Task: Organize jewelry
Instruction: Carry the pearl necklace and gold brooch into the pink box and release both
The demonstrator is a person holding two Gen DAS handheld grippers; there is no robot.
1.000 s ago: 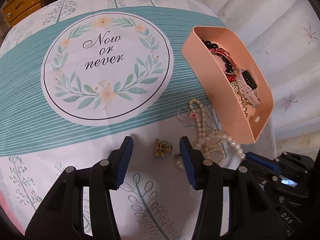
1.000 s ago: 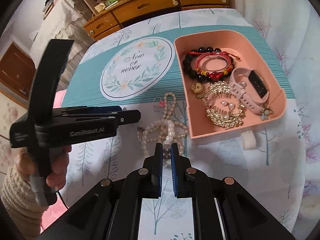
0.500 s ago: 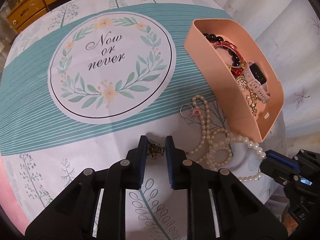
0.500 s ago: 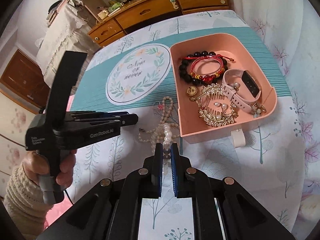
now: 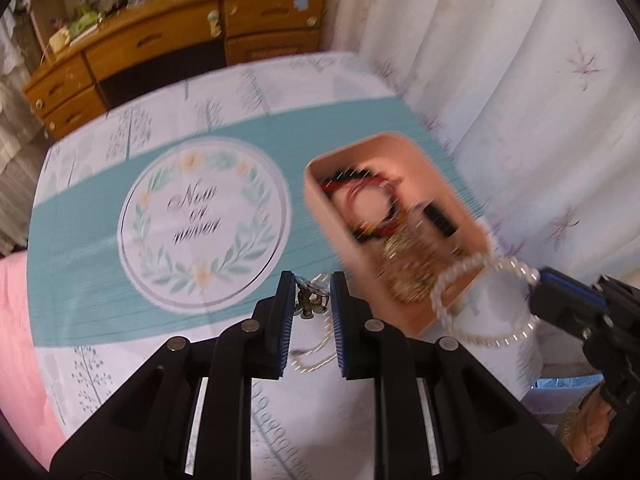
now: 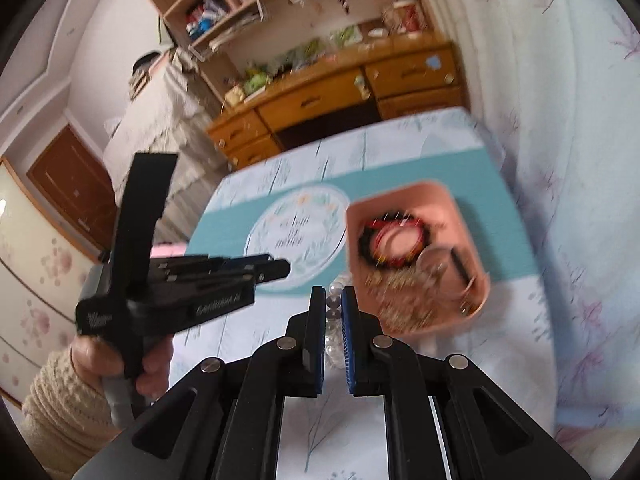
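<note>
1. The left gripper (image 5: 311, 294) is raised above the near edge of the table (image 5: 80, 208). Its jaws stand a narrow gap apart and pinch a small gold-coloured ornament (image 5: 306, 304), which hangs between the blue pads.
2. The ornament is blurred, so its exact kind cannot be told.
3. The right gripper (image 6: 333, 308) has its jaws nearly closed on a pearl necklace (image 5: 480, 300); several beads sit between its pads in the right wrist view.
4. From the left wrist view, the necklace hangs in a loop from the right gripper's tip (image 5: 552, 284), draped in front of the near right corner of the pink tray (image 5: 320, 200). Whether the loop touches the tray cannot be told.
5. The tray sits toward the right edge of the table, on the teal band of the tablecloth (image 5: 100, 220).
6. Inside the tray lie a red bracelet (image 6: 396, 240), dark beads and a gold-coloured heap (image 5: 408, 264), all smeared by motion.
7. A second strand of pearls (image 5: 316, 354) shows low between the left gripper's fingers, near the table's front edge.
8. The round "Now or never" print (image 5: 200, 224) lies near the table's middle, left of the tray.
9. A wooden dresser (image 5: 180, 40) stands beyond the far edge of the table.
</note>
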